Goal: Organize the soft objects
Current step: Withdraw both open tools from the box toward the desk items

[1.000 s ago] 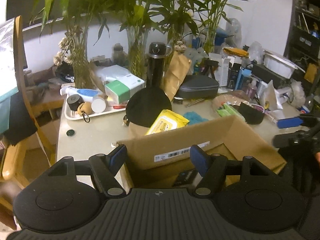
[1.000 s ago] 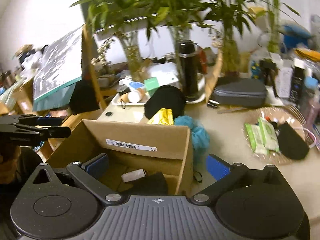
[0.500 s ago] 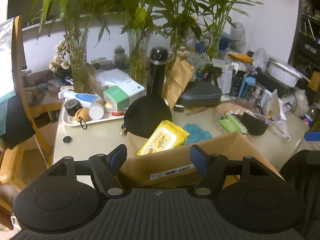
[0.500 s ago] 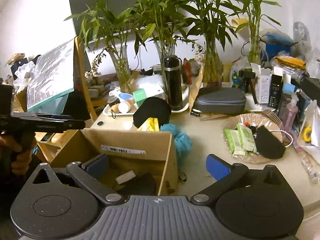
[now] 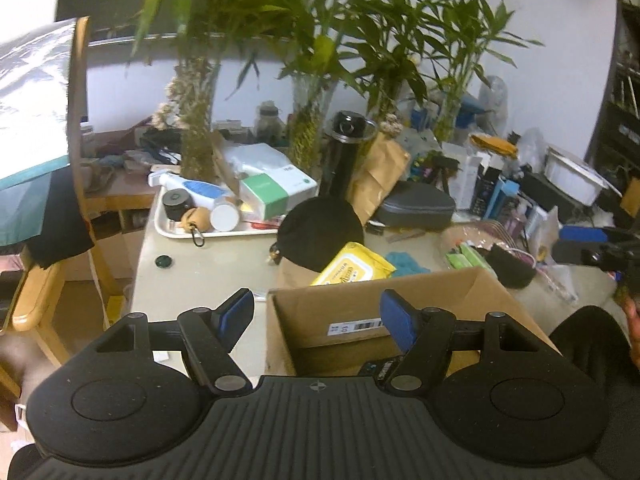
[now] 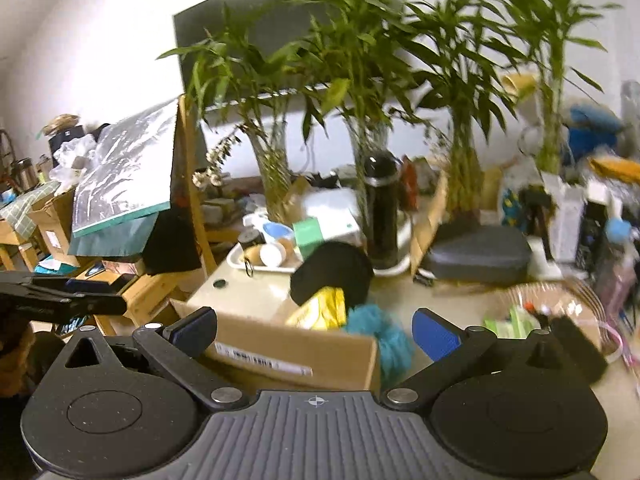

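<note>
From my left gripper (image 5: 318,314) I see its jaws standing wide with nothing between them, hanging above the near wall of the open cardboard box (image 5: 360,312) at the tabletop's near edge. Toward the tabletop's far left corner a white tray (image 5: 176,230) carries bottles and small jars. Just beyond the box's far wall a black pouch (image 5: 320,232) sits, with a yellow wipes pack (image 5: 354,266) leaning against it and a teal mesh sponge (image 5: 406,262) beside that. Further right a clear dish (image 5: 456,240) holds green packets and a black mask. My right gripper (image 6: 314,330) is likewise spread wide and empty, above the box's right corner, close to the sponge.
</note>
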